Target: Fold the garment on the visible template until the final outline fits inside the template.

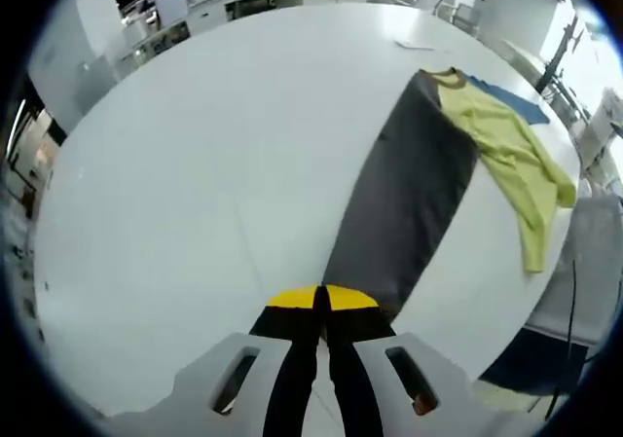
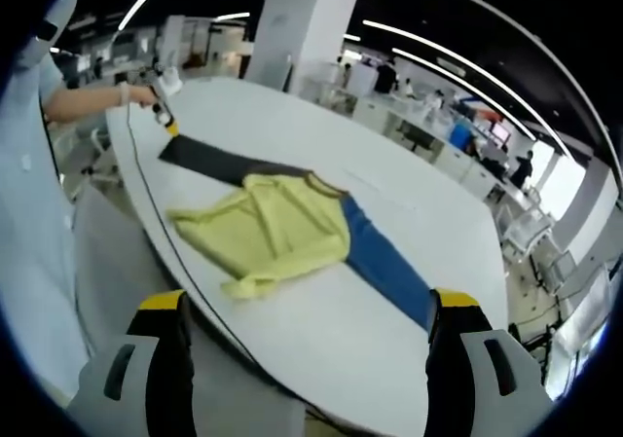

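Left gripper (image 1: 322, 299) jaws are pinched shut at the dark strip's (image 1: 409, 203) near end, probably pinning it; right gripper (image 2: 307, 315) hangs wide open, shirt (image 2: 273, 233) draped across that strip.

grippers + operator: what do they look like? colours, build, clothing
Left gripper: black jaws with yellow tips on pale grey slotted mounts. Right gripper: same black jaws, yellow-capped tips, light grey slotted mounts. In the right gripper view the person wears a pale blue short sleeve.
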A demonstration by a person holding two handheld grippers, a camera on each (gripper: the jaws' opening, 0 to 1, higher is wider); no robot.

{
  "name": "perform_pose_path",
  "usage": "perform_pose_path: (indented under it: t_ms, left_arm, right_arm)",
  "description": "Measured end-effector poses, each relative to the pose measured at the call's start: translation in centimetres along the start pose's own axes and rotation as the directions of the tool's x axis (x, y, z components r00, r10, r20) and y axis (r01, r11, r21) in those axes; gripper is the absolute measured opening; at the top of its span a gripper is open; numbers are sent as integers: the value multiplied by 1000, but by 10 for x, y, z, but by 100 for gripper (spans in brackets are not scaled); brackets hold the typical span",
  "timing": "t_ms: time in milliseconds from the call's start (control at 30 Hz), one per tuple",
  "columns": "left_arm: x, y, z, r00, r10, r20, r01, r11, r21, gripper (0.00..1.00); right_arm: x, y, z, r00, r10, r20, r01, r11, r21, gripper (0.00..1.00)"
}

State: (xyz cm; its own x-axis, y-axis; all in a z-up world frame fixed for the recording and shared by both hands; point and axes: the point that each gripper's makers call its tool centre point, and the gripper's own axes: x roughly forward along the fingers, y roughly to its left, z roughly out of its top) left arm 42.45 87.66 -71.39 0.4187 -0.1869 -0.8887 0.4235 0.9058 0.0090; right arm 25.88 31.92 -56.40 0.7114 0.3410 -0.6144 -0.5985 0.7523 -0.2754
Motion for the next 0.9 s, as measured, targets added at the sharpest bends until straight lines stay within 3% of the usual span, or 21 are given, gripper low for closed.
perform_pose_path:
  t_ms: [600,900]
  left_arm:
    - [16,26,-3,995,61,-80,-60,998,11,0]
    - [23,31,-1,994,62,-88,-60,998,17,0]
  right_arm:
    - [-1,3,4,1000,-21,-17,21,1000,7,100]
    - [-1,5,9,999,-29,-25,29,1000,6,100]
